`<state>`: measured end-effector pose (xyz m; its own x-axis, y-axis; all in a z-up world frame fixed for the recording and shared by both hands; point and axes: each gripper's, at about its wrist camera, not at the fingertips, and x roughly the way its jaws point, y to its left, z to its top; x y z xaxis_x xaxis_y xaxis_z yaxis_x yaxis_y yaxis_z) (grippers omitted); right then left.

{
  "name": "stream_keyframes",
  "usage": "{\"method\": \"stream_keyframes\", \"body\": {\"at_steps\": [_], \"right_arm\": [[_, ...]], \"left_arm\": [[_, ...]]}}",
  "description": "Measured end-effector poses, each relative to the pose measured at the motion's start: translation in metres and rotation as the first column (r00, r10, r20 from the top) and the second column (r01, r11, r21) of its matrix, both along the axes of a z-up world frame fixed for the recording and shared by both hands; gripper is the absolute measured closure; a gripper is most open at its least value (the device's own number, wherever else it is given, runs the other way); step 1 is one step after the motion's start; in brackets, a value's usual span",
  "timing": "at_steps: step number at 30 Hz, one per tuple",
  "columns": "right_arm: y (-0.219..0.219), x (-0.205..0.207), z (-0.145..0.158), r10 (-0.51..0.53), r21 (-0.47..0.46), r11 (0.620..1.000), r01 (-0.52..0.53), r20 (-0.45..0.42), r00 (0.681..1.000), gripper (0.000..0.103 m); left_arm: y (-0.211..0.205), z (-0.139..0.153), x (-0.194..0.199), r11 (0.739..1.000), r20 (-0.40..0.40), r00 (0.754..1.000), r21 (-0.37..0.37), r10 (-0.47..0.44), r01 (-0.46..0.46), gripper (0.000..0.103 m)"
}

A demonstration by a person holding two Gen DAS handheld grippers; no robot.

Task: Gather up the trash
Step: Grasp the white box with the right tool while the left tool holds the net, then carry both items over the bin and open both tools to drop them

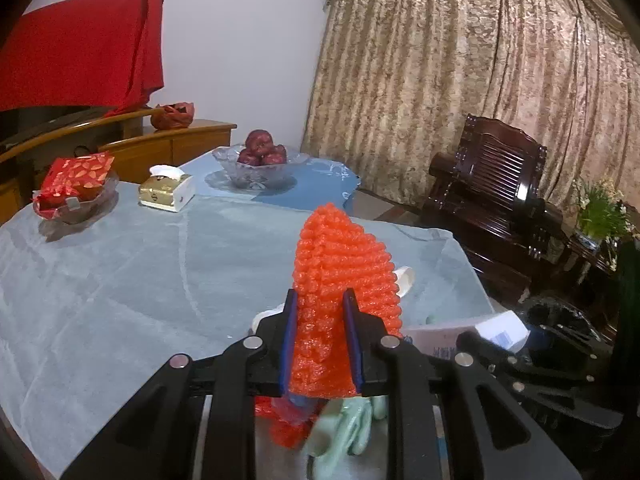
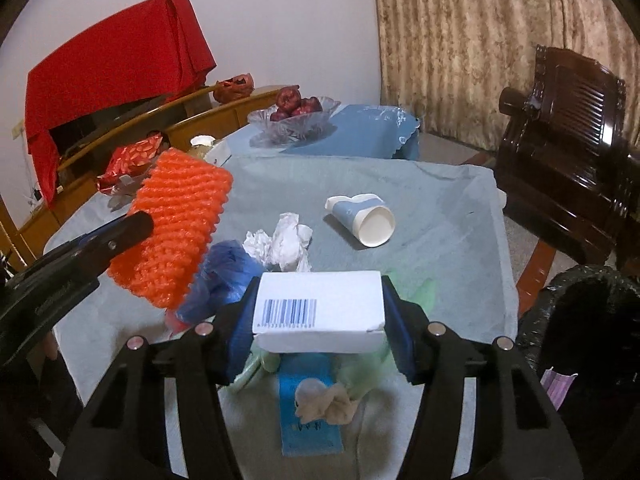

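My left gripper (image 1: 321, 296) is shut on an orange foam fruit net (image 1: 340, 256), held up above the table; the right wrist view shows the net (image 2: 180, 224) from the side. My right gripper (image 2: 320, 284) is shut on a white cardboard box (image 2: 320, 308) with a barcode, lifted off the cloth. On the table below lie a tipped paper cup (image 2: 364, 220), crumpled white tissue (image 2: 284, 240), a blue plastic bag (image 2: 224, 272), a blue paper strip (image 2: 308, 412), a beige wad (image 2: 324, 398) and a pale green glove (image 1: 348, 420).
A black-lined trash bin (image 2: 580, 320) stands beside the table's right edge. A dark wooden chair (image 2: 568, 128) is behind it. At the far end sit a glass fruit bowl (image 1: 260, 164), a tissue box (image 1: 166, 192) and a dish of red packets (image 1: 76, 188).
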<state>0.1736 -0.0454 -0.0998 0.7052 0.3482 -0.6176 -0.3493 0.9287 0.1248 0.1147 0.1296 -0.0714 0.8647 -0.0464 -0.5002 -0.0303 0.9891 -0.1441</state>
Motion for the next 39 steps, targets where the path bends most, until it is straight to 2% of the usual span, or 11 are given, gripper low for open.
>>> {"method": "stream_keyframes", "body": {"at_steps": [11, 16, 22, 24, 25, 29, 34, 39], "right_arm": [[-0.009, 0.001, -0.039, -0.020, -0.008, 1.000, 0.019, -0.138, 0.990, 0.046], [-0.006, 0.011, -0.046, -0.033, -0.012, 0.999, 0.032, -0.159, 0.987, 0.040], [0.006, 0.024, -0.059, -0.029, -0.065, 0.998, 0.017, -0.186, 0.982, 0.039], [0.012, 0.026, -0.067, -0.021, -0.102, 0.995, 0.001, -0.196, 0.980, 0.048], [0.012, 0.027, -0.068, -0.017, -0.107, 0.994, -0.005, -0.198, 0.980, 0.049], [0.012, 0.020, -0.057, 0.002, -0.104, 0.994, -0.018, -0.150, 0.989, 0.050], [0.002, 0.011, -0.018, 0.016, -0.037, 0.999, -0.019, -0.070, 0.997, 0.050], [-0.023, 0.002, 0.019, -0.015, 0.012, 1.000, 0.015, -0.002, 1.000, 0.050]], "left_arm": [[-0.014, -0.024, -0.003, 1.000, -0.066, 0.998, 0.006, -0.026, 0.026, 0.081], [-0.010, -0.031, -0.002, 1.000, -0.079, 0.997, -0.001, -0.022, 0.022, 0.081], [-0.005, -0.034, 0.001, 1.000, -0.084, 0.996, -0.005, -0.015, 0.015, 0.081], [-0.004, -0.034, 0.002, 1.000, -0.087, 0.996, -0.008, -0.015, 0.014, 0.081], [-0.004, -0.035, 0.002, 1.000, -0.088, 0.996, -0.008, -0.016, 0.015, 0.081], [-0.004, -0.035, 0.002, 1.000, -0.086, 0.996, -0.009, -0.016, 0.015, 0.081], [-0.010, -0.026, 0.002, 1.000, -0.061, 0.998, -0.009, -0.029, 0.028, 0.081], [-0.024, -0.007, 0.000, 0.998, -0.017, 0.998, -0.005, -0.062, 0.062, 0.081]]}}
